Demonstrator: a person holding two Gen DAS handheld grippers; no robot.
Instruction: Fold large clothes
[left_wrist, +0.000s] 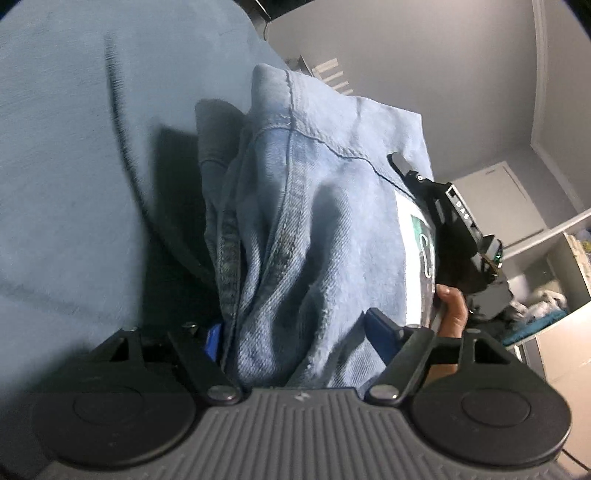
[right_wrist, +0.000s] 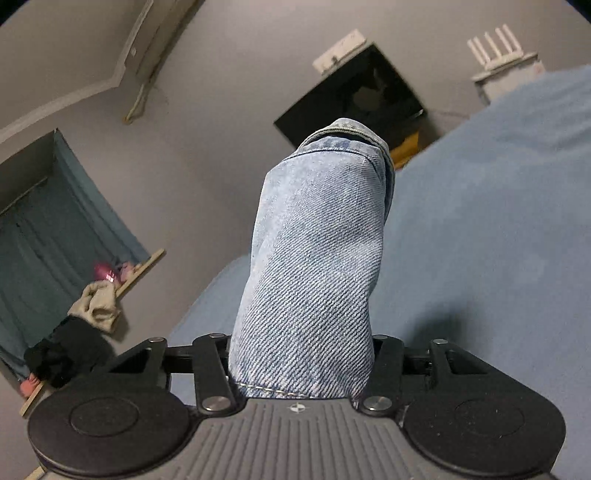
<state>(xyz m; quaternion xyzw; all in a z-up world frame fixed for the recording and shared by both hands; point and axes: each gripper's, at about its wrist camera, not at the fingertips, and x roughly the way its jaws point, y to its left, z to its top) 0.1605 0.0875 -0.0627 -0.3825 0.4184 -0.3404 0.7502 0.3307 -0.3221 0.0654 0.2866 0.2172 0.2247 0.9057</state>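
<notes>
Light blue denim jeans (left_wrist: 325, 206) hang lifted over the blue bed cover (left_wrist: 74, 147). My left gripper (left_wrist: 295, 332) is shut on a bunched, seamed part of them, the cloth packed between its blue pads (left_wrist: 380, 332). In the same view the right gripper (left_wrist: 402, 164) grips the jeans' far edge near a white label, with a person's hand (left_wrist: 450, 306) behind it. In the right wrist view a folded denim end (right_wrist: 317, 251) stands up out of my right gripper (right_wrist: 303, 347), which is shut on it; the cloth hides the fingertips. The bed cover (right_wrist: 480, 221) lies below to the right.
A black cable (left_wrist: 122, 147) lies across the bed cover. Open shelves (left_wrist: 546, 295) with clothes stand to the right. A dark wall screen (right_wrist: 354, 99), a white router (right_wrist: 498, 48), a teal curtain (right_wrist: 55, 229) and a heap of clothes (right_wrist: 74, 332) line the room's edges.
</notes>
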